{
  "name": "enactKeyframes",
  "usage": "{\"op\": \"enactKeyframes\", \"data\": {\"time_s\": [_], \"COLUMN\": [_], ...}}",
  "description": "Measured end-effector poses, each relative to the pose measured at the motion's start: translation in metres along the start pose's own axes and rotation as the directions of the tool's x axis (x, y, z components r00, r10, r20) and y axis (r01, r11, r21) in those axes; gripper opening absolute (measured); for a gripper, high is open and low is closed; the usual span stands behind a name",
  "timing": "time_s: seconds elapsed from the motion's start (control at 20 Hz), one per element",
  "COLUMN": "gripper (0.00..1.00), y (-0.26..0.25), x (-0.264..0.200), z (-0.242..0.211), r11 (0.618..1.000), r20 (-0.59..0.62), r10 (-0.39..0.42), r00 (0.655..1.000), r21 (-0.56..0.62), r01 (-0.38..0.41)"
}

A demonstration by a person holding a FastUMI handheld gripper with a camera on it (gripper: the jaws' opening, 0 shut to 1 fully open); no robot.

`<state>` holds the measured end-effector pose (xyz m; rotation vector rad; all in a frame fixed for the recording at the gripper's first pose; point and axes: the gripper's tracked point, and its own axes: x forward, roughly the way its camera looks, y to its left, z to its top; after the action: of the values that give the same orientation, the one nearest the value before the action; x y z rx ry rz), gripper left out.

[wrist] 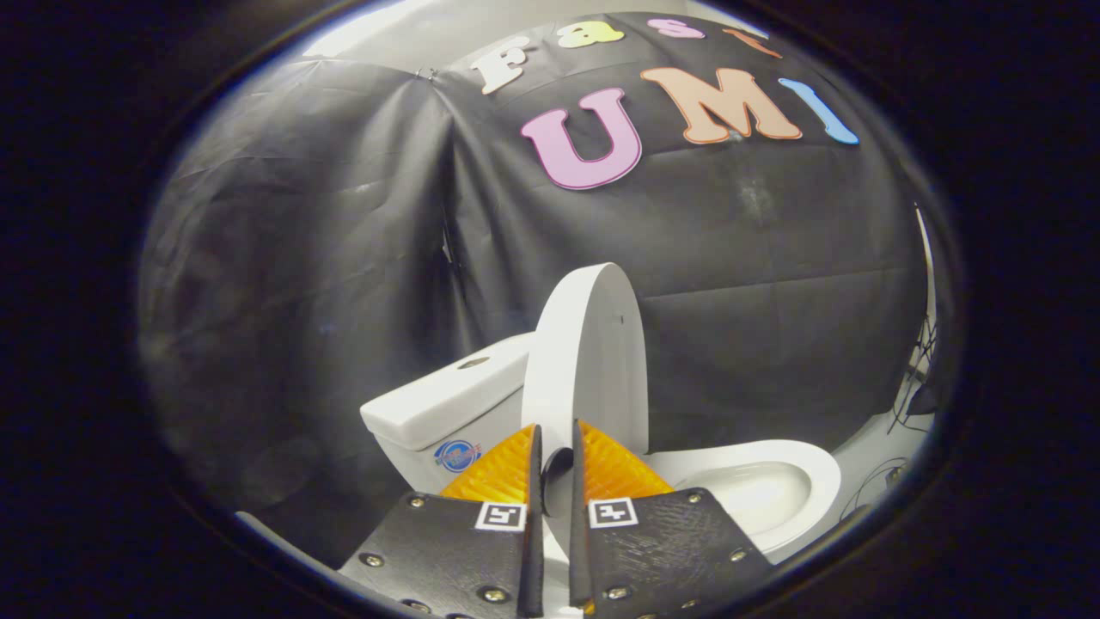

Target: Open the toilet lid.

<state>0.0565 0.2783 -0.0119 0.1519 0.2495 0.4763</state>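
Creased black cloth wall (344, 258) behind, pale floor (876, 451) with cables (915, 387).

- A staged recording booth, not a real bathroom: a wrinkled black cloth wall (361, 241) hangs behind everything.
- A glossy white ceramic toilet (773, 490) with a white tank (447, 404) stands alone before the cloth.
- Thin black cables (915, 378) trail loosely beside the toilet.

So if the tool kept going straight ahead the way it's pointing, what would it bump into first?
The raised toilet lid. The tool has its fingers nearly closed with the lid's edge standing in the narrow gap between them, so pushing on would likely drive against the lid, though whether the fingers press on it is unclear.
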Motion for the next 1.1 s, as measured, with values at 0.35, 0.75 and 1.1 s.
{"op": "enactKeyframes", "data": {"time_s": [0.35, 0.75, 1.1], "gripper": [0.13, 0.12, 0.12], "y": [0.038, 0.073, 0.086], "x": [0.016, 0.031, 0.037], "z": [-0.003, -0.014, -0.017], "r11": [0.998, 0.996, 0.994], "r20": [0.017, 0.035, 0.057], "r10": [0.054, 0.090, 0.106], "r00": [0.998, 0.995, 0.993], "r21": [0.030, -0.017, 0.005], "r01": [-0.054, -0.090, -0.106]}}
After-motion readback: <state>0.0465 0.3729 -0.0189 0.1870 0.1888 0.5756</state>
